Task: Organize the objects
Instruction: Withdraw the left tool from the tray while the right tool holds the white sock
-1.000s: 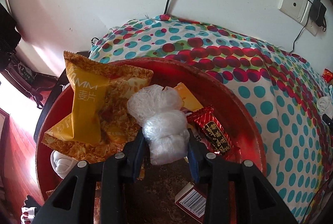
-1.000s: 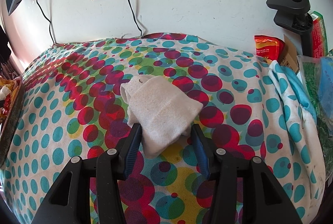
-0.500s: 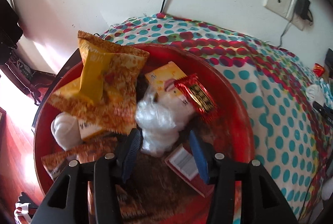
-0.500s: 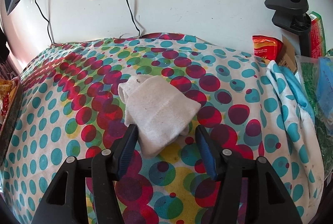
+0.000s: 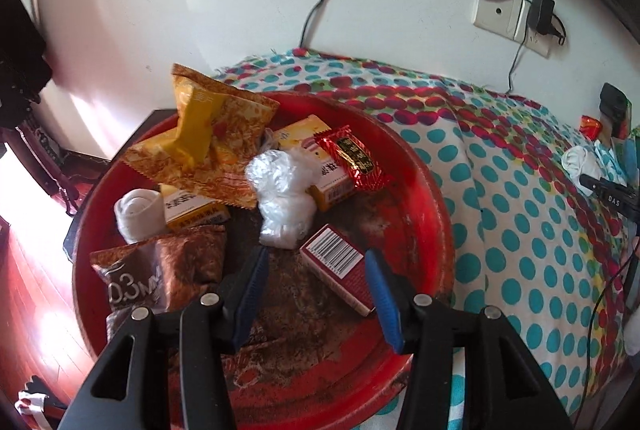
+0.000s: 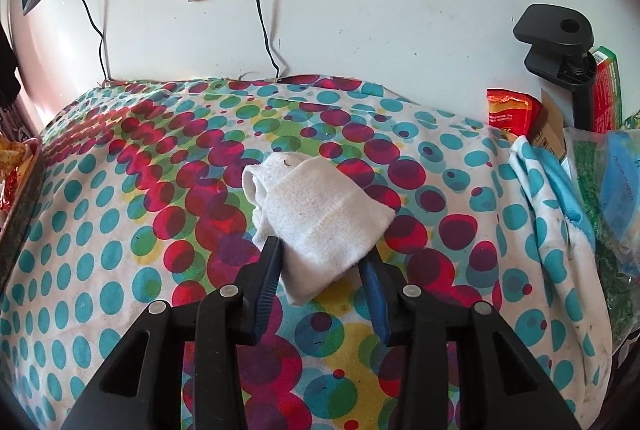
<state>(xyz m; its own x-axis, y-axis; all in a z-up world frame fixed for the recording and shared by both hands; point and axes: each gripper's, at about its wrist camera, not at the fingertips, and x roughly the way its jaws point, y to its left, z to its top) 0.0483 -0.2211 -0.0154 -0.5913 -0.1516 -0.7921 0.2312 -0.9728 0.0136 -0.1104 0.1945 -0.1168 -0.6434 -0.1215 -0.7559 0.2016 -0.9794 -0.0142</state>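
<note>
The red tray (image 5: pixel 436 198) holds one clear plastic bundle (image 5: pixel 282 198), two orange snack bags overlapping into one heap (image 5: pixel 204 138), one brown snack bag (image 5: pixel 160 270), one rolled white sock (image 5: pixel 138 216), two yellow boxes (image 5: pixel 316 166), one red candy wrapper (image 5: pixel 352 158) and one red box (image 5: pixel 340 266) with a barcode. The tray sits on a spotted cloth (image 5: pixel 520 230) over the desk.

In the right wrist view a single folded white sock (image 6: pixel 320 226) lies on the cloth near its middle, well apart from the tray, whose edge just shows at the far left. At the right edge stand a red packet (image 6: pixel 508 110), a black clamp (image 6: pixel 556 46) and some bags too cut off to name.

The nearer yellow box is mostly buried under the orange bags, and the farther one is partly covered by the candy wrapper and the bundle. The print on the brown bag is only partly legible. The tray's near side is hidden behind the gripper body.

The left gripper (image 5: pixel 316 282) hangs over the tray with its fingers (image 5: pixel 252 282) parted and empty; the bundle lies just beyond the tips, untouched, and the red box sits under the right finger. The right gripper (image 6: pixel 324 278) has its fingers (image 6: pixel 268 274) closing around the sock's near end, which lies between them and appears to touch both.
</note>
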